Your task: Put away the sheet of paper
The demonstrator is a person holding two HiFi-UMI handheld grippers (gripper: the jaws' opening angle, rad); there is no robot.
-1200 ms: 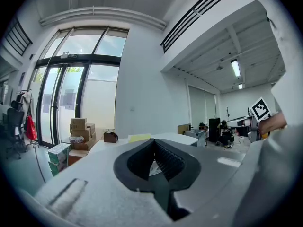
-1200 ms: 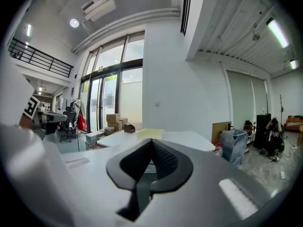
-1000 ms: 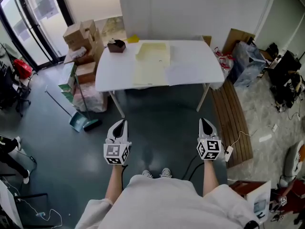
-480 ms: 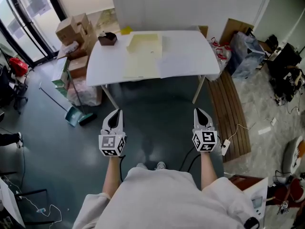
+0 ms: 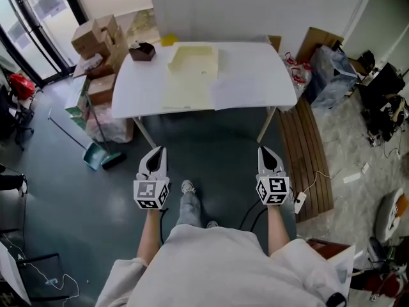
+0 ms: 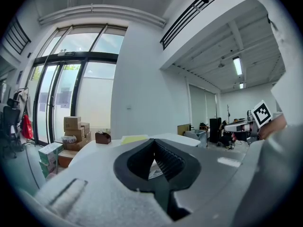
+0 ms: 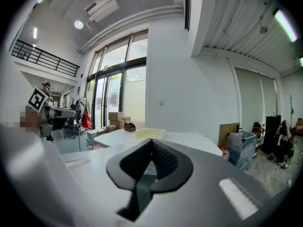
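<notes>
While they're standing well short of the table, progress: nothing done, all of it left.
Cardboard boxes: far left, harmless.
Left gripper: jaws closed, empty.
Sheet of paper: flat on table's near side, right of cream folder.
Right gripper: jaws closed, empty.
In the way: just floor to cross.

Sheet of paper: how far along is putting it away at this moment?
Done: nothing yet. The white sheet of paper lies flat on the white rectangular table, beside a pale yellow folder.
In hand: nothing. The left gripper and right gripper are both shut and empty, held over the dark floor short of the table.
Left: reach the table, grip the sheet and put it away.
</notes>
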